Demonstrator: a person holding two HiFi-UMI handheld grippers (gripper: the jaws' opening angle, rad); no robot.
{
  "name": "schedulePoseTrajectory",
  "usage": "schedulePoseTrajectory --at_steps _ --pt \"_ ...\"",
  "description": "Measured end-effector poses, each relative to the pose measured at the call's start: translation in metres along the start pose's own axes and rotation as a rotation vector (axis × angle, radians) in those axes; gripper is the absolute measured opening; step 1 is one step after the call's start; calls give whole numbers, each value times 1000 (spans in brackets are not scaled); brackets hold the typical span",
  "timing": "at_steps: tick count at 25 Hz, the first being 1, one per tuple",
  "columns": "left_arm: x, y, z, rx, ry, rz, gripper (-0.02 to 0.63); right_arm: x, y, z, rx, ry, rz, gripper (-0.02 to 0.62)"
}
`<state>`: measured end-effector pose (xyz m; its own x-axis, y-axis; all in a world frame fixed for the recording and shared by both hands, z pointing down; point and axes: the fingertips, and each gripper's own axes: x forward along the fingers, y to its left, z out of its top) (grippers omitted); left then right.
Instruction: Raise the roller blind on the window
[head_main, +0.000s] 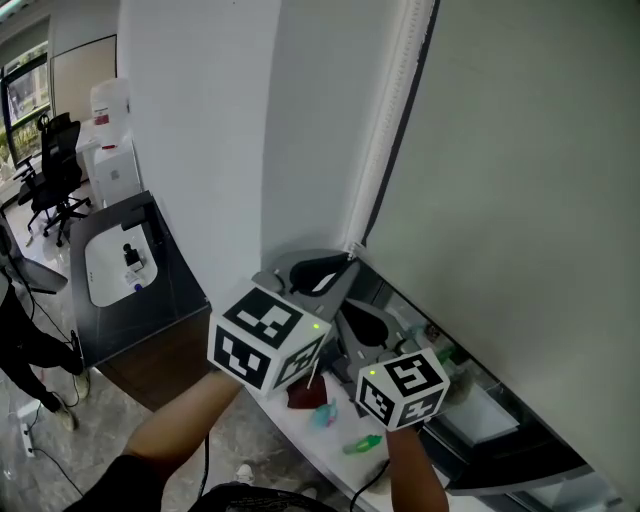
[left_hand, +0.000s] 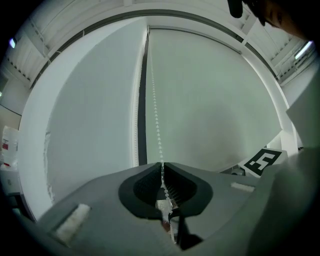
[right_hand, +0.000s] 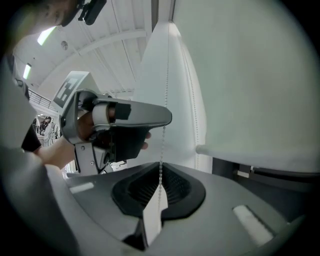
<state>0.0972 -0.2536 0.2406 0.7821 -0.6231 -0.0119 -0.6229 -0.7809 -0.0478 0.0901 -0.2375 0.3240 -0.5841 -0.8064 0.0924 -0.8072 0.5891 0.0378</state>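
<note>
Both claws are on the bead chain (left_hand: 156, 120). The left claw (left_hand: 162, 165) has its tips together with the chain pinched in the slit. The right claw (right_hand: 161, 169) is likewise clamped on the chain, with the slack tail hanging out behind its pads. The right gripper view shows the strand dropping straight from the left claw's tip into the right one, so it's the same strand: left above, right just below, close together. The chain's long axis is vertical, running up the window's left edge beside the frame toward the top, out of head view. The roller blind (head_main: 520, 180) is fully down. Its fabric fills the window to the right of the chain, and the bottom bar (right_hand: 260, 150) sits low, just above the sill. Key relation: the chain runs in line with both claws, so the pull should go straight down along it, not sideways. The left claw is nearer the roller and the right is lower, so I'd expect hand-over-hand pulls. Can't tell from here whether this strand raises or lowers.
</note>
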Motion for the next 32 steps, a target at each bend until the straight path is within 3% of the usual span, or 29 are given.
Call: schedulePoseTrajectory --at_steps 6,9,12,17,21,27,32 --pt "5 1 -8 -76 17 -67 10 -8 4 -1 98 -73 36 21" --pt "3 2 -10 -54 43 -73 9 -26 -2 17 242 -184 58 40" --pt "2 1 -14 -86 51 -93 11 -44 -15 53 352 -309 73 58" --pt "-5 -7 -25 -90 51 -98 11 -37 -18 113 185 -315 40 72" --pt "-8 -7 -53 -84 86 -80 12 -18 -13 144 99 -294 66 89" --pt "-12 -19 -126 -107 233 -110 12 1 -3 161 30 -270 72 92" --pt "-15 -15 -150 -144 260 -108 12 10 0 160 -17 -262 57 28"
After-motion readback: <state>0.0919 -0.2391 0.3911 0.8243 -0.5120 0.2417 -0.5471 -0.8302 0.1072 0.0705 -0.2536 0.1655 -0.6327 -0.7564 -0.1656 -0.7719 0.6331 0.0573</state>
